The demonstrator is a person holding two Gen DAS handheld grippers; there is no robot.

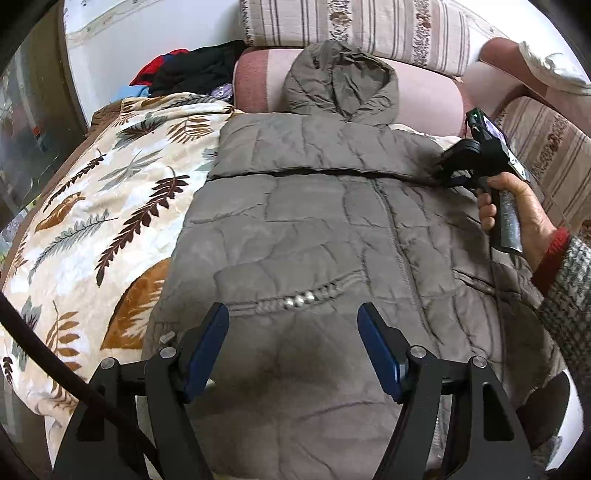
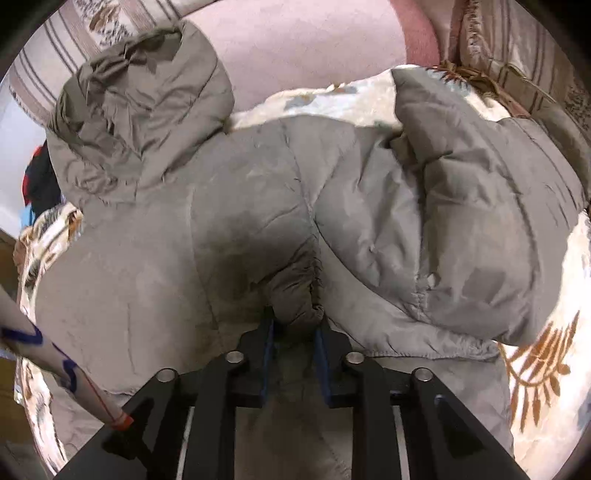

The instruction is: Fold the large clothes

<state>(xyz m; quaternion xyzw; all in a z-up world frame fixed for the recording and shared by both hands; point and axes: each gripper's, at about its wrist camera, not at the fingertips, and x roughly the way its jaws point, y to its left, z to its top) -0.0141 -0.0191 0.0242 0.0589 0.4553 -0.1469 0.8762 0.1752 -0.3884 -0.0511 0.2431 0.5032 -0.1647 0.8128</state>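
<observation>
A grey-brown quilted hooded jacket [image 1: 314,221] lies front up on a leaf-patterned blanket [image 1: 110,192], hood [image 1: 340,81] towards the sofa back. Its left sleeve is folded across the chest. My left gripper [image 1: 293,317] is open and empty, hovering over the lower front by the pocket. My right gripper [image 2: 295,321] is shut on a bunched fold of the jacket [image 2: 295,291] near the right shoulder. It also shows in the left wrist view [image 1: 443,173] at the jacket's right edge. The right sleeve [image 2: 480,221] lies puffed beside it.
Striped sofa cushions [image 1: 369,26] and a pink bolster [image 1: 424,96] stand behind the jacket. A pile of dark and red clothes [image 1: 192,70] lies at the back left. The blanket's edge drops off on the left.
</observation>
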